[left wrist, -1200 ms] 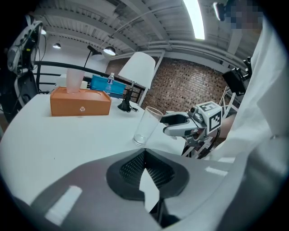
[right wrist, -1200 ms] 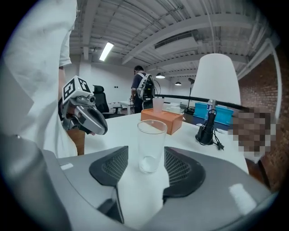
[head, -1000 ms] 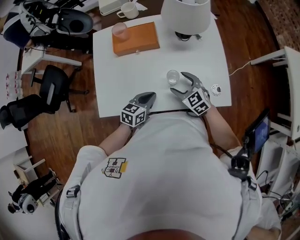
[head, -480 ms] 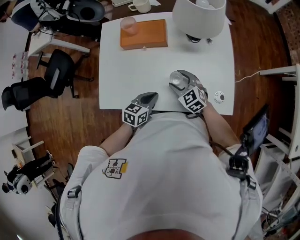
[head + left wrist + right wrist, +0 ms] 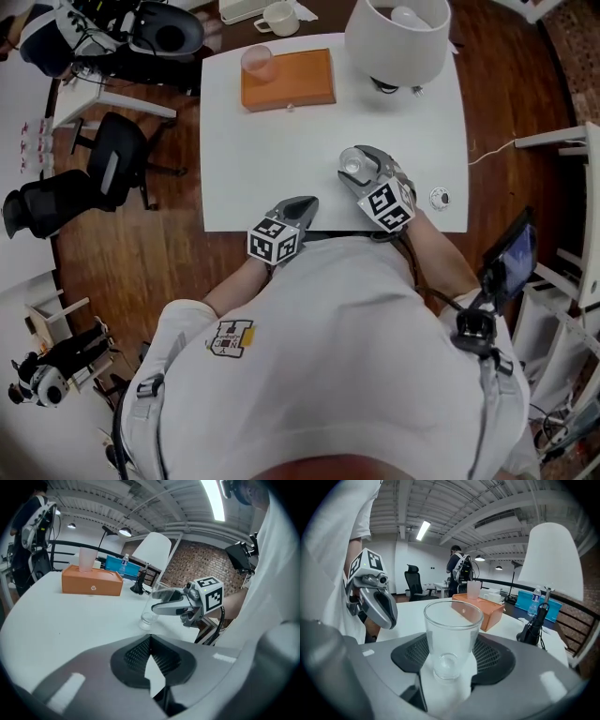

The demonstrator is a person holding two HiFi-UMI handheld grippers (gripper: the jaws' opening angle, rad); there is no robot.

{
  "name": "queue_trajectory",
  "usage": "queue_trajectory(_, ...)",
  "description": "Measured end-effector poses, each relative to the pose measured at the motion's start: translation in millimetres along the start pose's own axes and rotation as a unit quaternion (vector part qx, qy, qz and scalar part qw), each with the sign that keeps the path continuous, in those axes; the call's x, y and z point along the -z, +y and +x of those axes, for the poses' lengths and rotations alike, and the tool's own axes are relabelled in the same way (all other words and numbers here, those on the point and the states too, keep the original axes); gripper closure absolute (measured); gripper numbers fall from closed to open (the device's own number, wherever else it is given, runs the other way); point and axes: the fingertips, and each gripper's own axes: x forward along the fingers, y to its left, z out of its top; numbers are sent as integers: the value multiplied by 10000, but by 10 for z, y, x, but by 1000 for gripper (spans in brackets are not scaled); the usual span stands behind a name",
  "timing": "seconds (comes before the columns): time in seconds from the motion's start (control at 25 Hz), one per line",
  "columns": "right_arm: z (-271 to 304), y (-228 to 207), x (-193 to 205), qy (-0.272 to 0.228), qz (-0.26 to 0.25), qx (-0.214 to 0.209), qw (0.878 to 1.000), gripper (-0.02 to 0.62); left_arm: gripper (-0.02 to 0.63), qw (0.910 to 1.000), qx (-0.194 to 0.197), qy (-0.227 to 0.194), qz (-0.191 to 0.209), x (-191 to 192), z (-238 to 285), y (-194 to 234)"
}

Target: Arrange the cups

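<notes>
Between the jaws of my right gripper (image 5: 449, 665), which have just been closing, the clear glass (image 5: 452, 630) is grasped, my left gripper (image 5: 149, 660) clenched empty alongside; I judge pickup done, next carrying it ahead beside the pink cup (image 5: 256, 62).

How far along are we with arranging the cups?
Done: nothing obvious; the pink cup sits on the orange box. In hand: the right hand-held gripper, jaws just closing, clasps the clear glass on the table. Left hand-held gripper shut, empty. Left: placing the glass.
</notes>
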Motion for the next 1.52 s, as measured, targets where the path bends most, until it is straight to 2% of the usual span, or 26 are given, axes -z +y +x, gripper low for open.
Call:
queue_trajectory(0.32, -54, -180, -878, -355, 38, 308, 9989, 314, 606, 9993, 335, -85, 157, -184, -75, 331)
queue_trajectory(0.52, 13, -315, -1425, -492, 126, 350, 9981, 314, 606, 9985, 470, -221, 168, -168, -184, 484)
queue_trajectory(0.72, 140, -671, -1918, -521, 125, 482, 9974, 314, 606, 9982, 387, -453, 39, -218, -323, 798)
queue_trajectory(0.88, 327, -1025, -2211, -639, 314, 733, 9948, 314, 606, 9979, 378, -525, -15, -241, -428, 1003)
queue_trajectory(1.04, 584, -1346, -2375, -736, 570, 1020, 9904, 314, 606, 9972, 361, -627, -169, -262, -496, 1179)
queue_trajectory(1.2, 843, -1574, -2410, -527, 563, 1145, 9904, 314, 606, 9966, 282, -673, -393, -239, -515, 1300)
queue_trajectory(1.52, 1272, -1810, -2156, -157, 761, 1368, 9875, 314, 606, 9921, 25, -883, -893, -174, -616, 1626)
